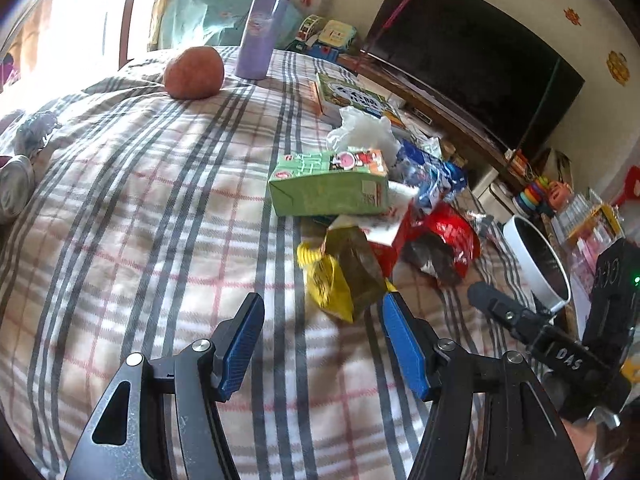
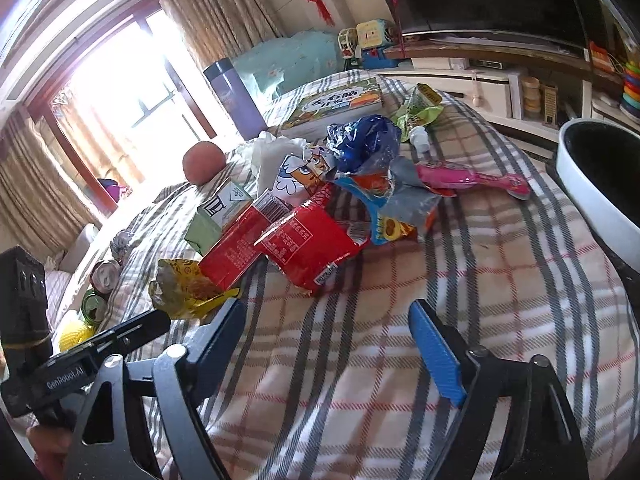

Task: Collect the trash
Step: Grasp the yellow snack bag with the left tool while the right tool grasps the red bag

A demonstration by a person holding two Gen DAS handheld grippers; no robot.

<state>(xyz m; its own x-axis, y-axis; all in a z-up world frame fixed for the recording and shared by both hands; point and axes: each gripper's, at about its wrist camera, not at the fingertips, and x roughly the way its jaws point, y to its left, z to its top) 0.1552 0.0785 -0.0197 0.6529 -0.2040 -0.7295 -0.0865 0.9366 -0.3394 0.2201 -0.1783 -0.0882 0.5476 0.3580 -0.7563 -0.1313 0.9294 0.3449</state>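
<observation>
A heap of trash lies on the plaid bedspread (image 1: 140, 220): a green carton (image 1: 332, 188), a yellow wrapper (image 1: 332, 280), a red packet (image 1: 452, 240), blue foil (image 1: 432, 176) and white tissue (image 1: 360, 128). My left gripper (image 1: 322, 306) is open just short of the yellow wrapper, with nothing between its pads. In the right wrist view the red packet (image 2: 308, 248), a red box (image 2: 236, 248) and a pink wrapper (image 2: 472, 180) lie ahead. My right gripper (image 2: 326, 308) is open over bare cloth in front of the red packet. A white bin (image 2: 600, 192) stands at the right.
A round orange fruit (image 1: 194, 74), a purple flask (image 1: 262, 32) and a picture book (image 1: 352, 96) sit farther back on the bed. Drink cans (image 2: 104, 276) and a yellow ball (image 2: 74, 334) lie at the left edge. A TV (image 1: 472, 52) and shelves stand beyond.
</observation>
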